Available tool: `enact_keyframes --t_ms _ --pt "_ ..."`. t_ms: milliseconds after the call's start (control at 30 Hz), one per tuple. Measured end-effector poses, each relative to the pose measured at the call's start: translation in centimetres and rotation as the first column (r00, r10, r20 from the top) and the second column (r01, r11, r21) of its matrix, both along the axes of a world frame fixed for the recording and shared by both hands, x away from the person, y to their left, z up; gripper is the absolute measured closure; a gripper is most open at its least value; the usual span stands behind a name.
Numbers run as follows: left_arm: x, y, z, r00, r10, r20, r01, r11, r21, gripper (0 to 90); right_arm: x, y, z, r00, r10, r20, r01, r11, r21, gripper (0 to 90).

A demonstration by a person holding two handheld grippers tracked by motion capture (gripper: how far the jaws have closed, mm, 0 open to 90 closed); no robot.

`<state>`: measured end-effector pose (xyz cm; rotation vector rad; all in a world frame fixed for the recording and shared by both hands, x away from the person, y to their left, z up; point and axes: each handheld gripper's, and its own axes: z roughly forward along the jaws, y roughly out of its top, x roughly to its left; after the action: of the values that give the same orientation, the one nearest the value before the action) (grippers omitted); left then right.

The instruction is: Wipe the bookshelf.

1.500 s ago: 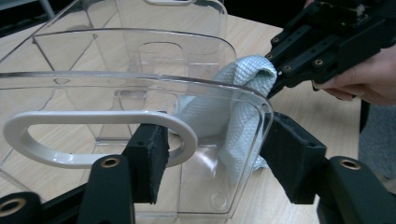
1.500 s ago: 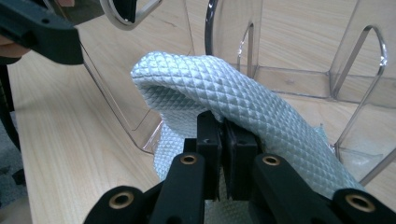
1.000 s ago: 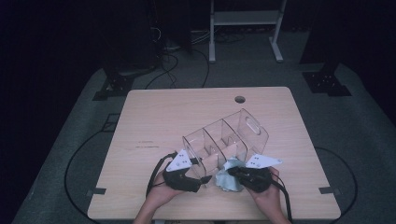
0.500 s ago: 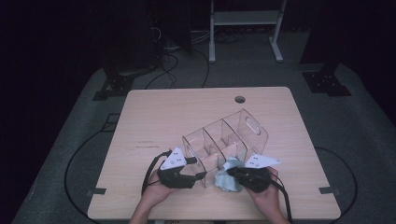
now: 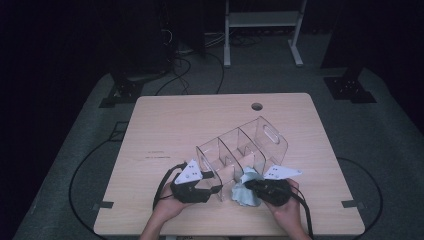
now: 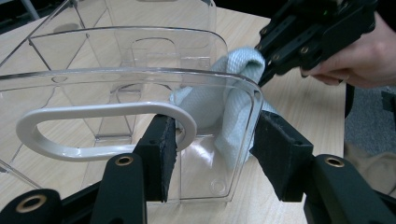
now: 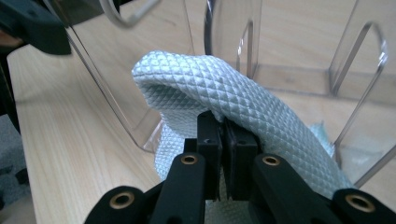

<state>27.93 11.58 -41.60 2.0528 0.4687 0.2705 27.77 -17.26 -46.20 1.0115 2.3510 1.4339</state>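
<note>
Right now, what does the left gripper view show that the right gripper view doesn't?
Left gripper view: the left gripper, its jaws just closed on the clear organizer's end wall by the handle slot, and the right gripper beyond.
Right gripper view: the right gripper's jaws pinched on a fold of cloth.
Both: cloth, organizer, wooden table.
</note>
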Motion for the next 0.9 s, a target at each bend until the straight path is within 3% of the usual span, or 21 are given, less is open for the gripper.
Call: enact_keyframes --t_ms 167,333,567,733,900 --pt "-0.1 -0.4 0.0 0.9999 -0.017 0.004 0.017 0.9998 0.005 49.9 -0.2 -0.6 1.7 0.9985 -0.011 0.054 0.009 0.999 0.036 85.9" --pt "-0.2 -0.7 -0.1 0.9998 -0.017 0.006 0.017 0.9999 0.0 50.4 0.1 -0.9 0.4 0.9999 -0.012 -0.003 0.012 1.0 0.023 85.9" --pt "-0.5 -1.5 -0.2 0.9989 -0.045 0.008 0.045 0.999 0.004 50.5 -0.1 -1.6 1.0 0.9997 -0.013 0.018 0.013 1.0 0.0 85.9" --pt "-0.8 -2.0 -0.2 0.9983 -0.057 0.01 0.057 0.9984 0.003 50.5 0.0 -2.2 0.2 0.9996 -0.019 -0.023 0.019 1.0 0.003 85.9" --pt "-0.8 -2.1 -0.2 0.9982 -0.059 0.013 0.059 0.9983 0.003 50.5 -0.1 -2.5 1.6 0.9992 -0.031 0.025 0.03 0.999 0.039 85.9"
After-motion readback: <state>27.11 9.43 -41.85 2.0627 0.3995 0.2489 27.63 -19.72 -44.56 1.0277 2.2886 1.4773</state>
